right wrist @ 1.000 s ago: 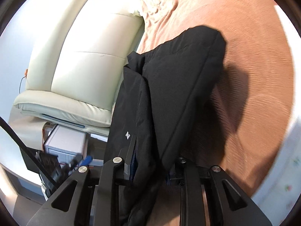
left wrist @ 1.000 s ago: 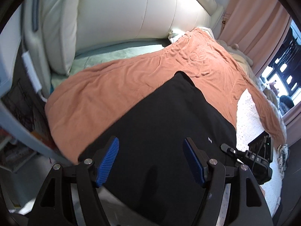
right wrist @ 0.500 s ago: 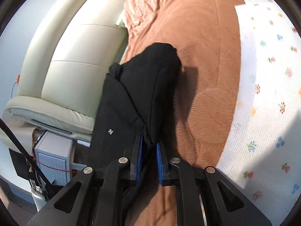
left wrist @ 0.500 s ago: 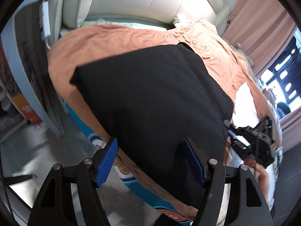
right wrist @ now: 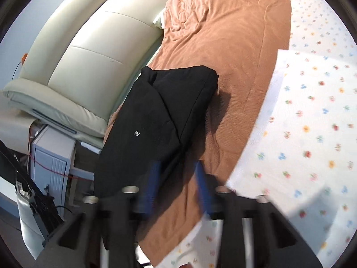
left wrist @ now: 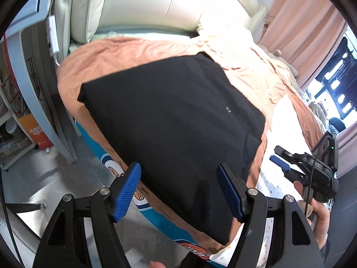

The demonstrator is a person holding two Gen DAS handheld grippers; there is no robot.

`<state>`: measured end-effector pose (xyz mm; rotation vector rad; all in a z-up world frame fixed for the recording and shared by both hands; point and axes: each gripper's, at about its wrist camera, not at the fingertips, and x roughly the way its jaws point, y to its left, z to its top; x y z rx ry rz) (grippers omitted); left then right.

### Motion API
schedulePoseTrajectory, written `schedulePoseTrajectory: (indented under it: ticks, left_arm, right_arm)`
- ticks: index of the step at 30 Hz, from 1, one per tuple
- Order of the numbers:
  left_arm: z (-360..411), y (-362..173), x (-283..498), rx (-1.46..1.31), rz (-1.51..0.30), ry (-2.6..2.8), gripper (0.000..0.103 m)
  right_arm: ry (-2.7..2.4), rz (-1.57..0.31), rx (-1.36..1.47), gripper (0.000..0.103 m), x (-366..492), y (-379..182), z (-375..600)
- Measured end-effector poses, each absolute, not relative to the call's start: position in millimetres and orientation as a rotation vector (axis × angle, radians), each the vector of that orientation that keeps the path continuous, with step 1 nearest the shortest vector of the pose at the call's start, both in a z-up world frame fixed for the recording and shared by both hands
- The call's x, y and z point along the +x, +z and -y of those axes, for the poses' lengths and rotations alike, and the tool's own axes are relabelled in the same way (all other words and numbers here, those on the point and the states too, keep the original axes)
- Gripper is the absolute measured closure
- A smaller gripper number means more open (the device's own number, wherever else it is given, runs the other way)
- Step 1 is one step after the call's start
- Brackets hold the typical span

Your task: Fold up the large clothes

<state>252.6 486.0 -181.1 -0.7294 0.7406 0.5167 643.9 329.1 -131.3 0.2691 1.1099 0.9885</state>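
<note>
A black garment (left wrist: 174, 116) lies folded on the orange blanket (left wrist: 107, 60), and its near end hangs over the bed's edge. My left gripper (left wrist: 178, 192) hovers open above that near end, with nothing between its blue pads (left wrist: 127, 189). In the right wrist view the garment (right wrist: 156, 116) shows a folded flap on top. My right gripper (right wrist: 177, 178) is blurred and its jaws are opening; the garment's near corner lies between them, but the pads do not press on it. From the left wrist view, the right gripper (left wrist: 279, 156) is at the garment's right side, held by a hand (left wrist: 319, 214).
A cream padded headboard (left wrist: 169, 2) stands behind the bed. A white flowered sheet (right wrist: 312, 116) covers the bed on the right. Pink curtains (left wrist: 296, 33) and a window are at the far right. A grey bedside unit (right wrist: 53, 163) and bare floor (left wrist: 49, 183) lie to the left.
My right gripper let go of the garment's folded edge, opened and drew back; the flap now rests on the garment. My left gripper pulled back toward the bed's edge, still open.
</note>
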Motion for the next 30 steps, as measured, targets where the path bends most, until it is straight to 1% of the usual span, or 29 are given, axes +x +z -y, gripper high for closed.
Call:
schedulePoseTrajectory:
  ticks: [1, 2, 5, 7, 8, 9, 10, 11, 21, 30]
  left_arm:
    - [-483.0, -178.0, 251.2, -0.732, -0.734, 0.515, 0.032]
    - [-481.0, -175.4, 249.8, -0.734, -0.727, 0.510, 0.032]
    - [-469.9, -163.4, 246.4, -0.715, -0.712, 0.503, 0.032]
    - [-461.4, -156.0, 243.6, -0.699, -0.707, 0.496, 0.029]
    - [-457.6, -152.0, 241.6, -0.696, -0.701, 0.491, 0.018]
    - [-453.8, -148.2, 239.8, -0.693, -0.692, 0.485, 0.006]
    - [-449.3, -144.2, 237.1, -0.692, -0.678, 0.477, 0.002]
    - [-444.9, -140.8, 234.8, -0.690, -0.667, 0.471, 0.001]
    - [-398.9, -118.0, 231.6, -0.650, -0.642, 0.392, 0.000]
    - [-336.6, -84.4, 226.4, -0.542, -0.612, 0.323, 0.000]
  right_arm:
    - [0.977, -1.092, 0.251, 0.017, 639.3, -123.8, -323.6]
    - [0.960, -1.068, 0.239, 0.009, 635.2, -115.5, -317.1]
    - [0.918, -1.034, 0.218, 0.008, 626.7, -96.1, -300.8]
    - [0.894, -1.007, 0.194, 0.007, 617.7, -82.6, -289.8]
    - [0.886, -0.996, 0.181, 0.001, 613.1, -78.1, -285.5]
    - [0.873, -0.987, 0.168, 0.000, 607.7, -73.8, -280.5]
    - [0.863, -0.978, 0.161, 0.000, 601.4, -70.1, -274.7]
    - [0.859, -0.977, 0.154, 0.000, 596.7, -67.8, -270.4]
    - [0.765, -0.898, 0.092, 0.000, 541.7, -31.5, -196.1]
    - [0.692, -0.817, 0.086, 0.000, 481.5, 0.3, -126.7]
